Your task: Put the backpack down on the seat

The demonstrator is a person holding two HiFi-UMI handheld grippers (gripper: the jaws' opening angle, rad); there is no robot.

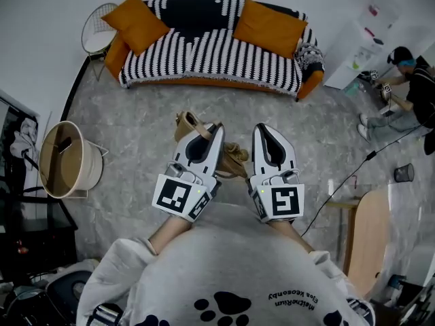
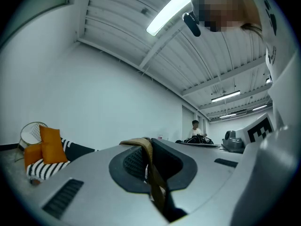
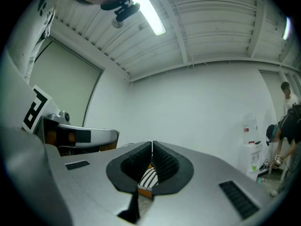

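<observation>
A tan backpack (image 1: 187, 125) hangs below and between my two grippers, mostly hidden by them. My left gripper (image 1: 216, 129) is shut on a tan strap (image 2: 142, 147) that runs over its tips in the left gripper view. My right gripper (image 1: 266, 129) is shut; in the right gripper view its jaws meet (image 3: 152, 145) and no strap shows between them. The seat is a black-and-white striped sofa (image 1: 204, 53) with orange cushions (image 1: 268, 26), across the grey floor ahead of both grippers. The sofa (image 2: 49, 167) also shows low at the left of the left gripper view.
A round tan basket (image 1: 64, 160) stands on the floor at the left, and a wire chair (image 1: 98, 29) is beside the sofa's left end. A person (image 1: 411, 94) crouches at the far right near a white cabinet (image 1: 363, 43). A wooden table (image 1: 370, 240) and a cable (image 1: 353, 175) are at right.
</observation>
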